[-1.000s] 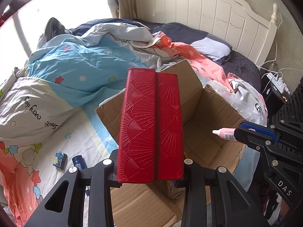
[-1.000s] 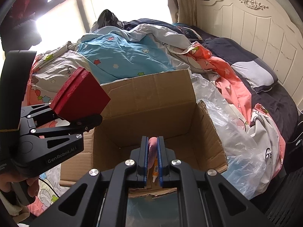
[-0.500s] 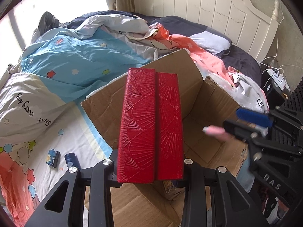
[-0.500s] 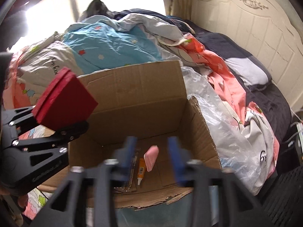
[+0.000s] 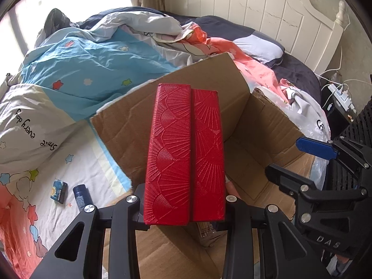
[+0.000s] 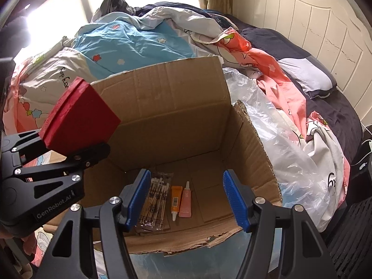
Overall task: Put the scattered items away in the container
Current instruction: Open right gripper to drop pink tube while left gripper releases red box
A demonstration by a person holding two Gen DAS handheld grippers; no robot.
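Dropped from the right tongs (image 6: 186,197) – jaws just opened, empty – pink tube (image 6: 185,201) lies below in the cardboard box (image 6: 176,107); left tongs (image 5: 184,209) grip the red case (image 5: 184,160), which could snag the flap.

Matt corrugated cardboard box (image 6: 176,107), embossed red case (image 5: 183,155), crinkled glossy plastic bag (image 6: 286,144), rumpled cloth bedding (image 5: 76,69)

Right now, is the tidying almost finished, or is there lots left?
Partly done. Lying in the cardboard box already: a pack of cotton swabs, an orange tube and a pink tube. The right tool has just opened over the box and holds nothing. In hand: the left tool grips a red case above the box. Left on the bed: a small blue box and a dark blue tube.
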